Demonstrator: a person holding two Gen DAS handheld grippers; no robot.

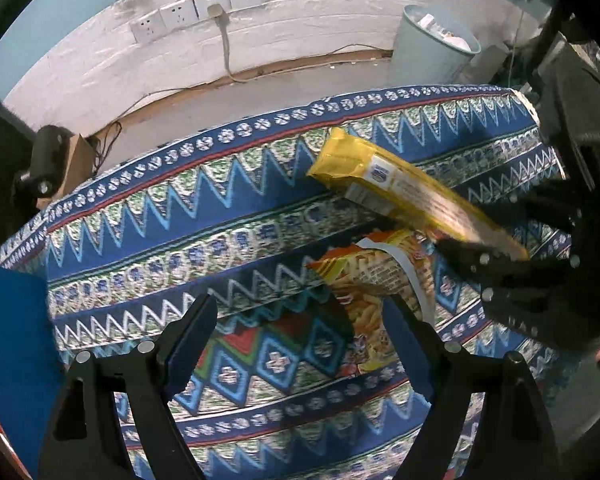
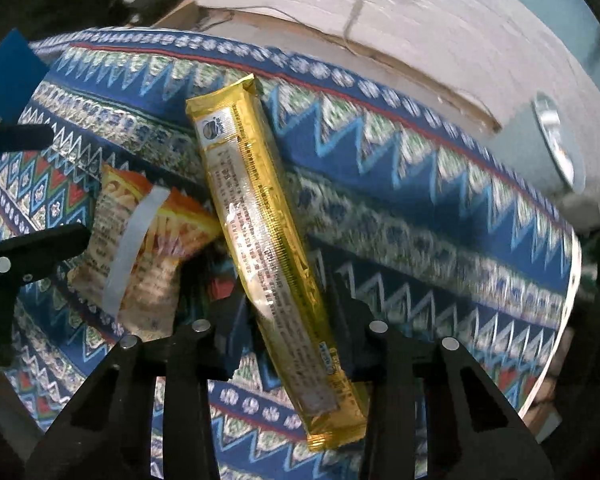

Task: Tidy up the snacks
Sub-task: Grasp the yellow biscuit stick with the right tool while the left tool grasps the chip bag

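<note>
Here the long yellow biscuit pack (image 2: 268,256) sits gripped in the right gripper (image 2: 288,320), whose two fingers are closed against its sides a little below its middle. Its long axis runs along the gripper's own line: one crimped end pokes back past the fingers, the other points out toward the white wall (image 2: 440,32). In the left wrist view the same pack (image 1: 412,196) lies on a slant above the patterned tablecloth (image 1: 180,216), its free end aimed at the cloth's far border.

Beside the pack, on its left in the right wrist view, lies an orange chips bag (image 2: 144,248) with a strip of pale tape across it, flat on the cloth; its upper corner reaches the pack's edge, though whether the two touch I cannot tell. The left gripper (image 1: 300,320) hovers low over that bag (image 1: 372,292), jaws spread wide and holding nothing; its right finger (image 1: 404,340) overlaps the bag's edge, its left finger sits over bare cloth.

Beyond the pack's far end the cloth runs bare to the table's curved edge. Past that edge, near the wall, stands a pale blue bin (image 1: 432,48), and a row of sockets (image 1: 196,12) is set in the wall with one cable hanging down.
</note>
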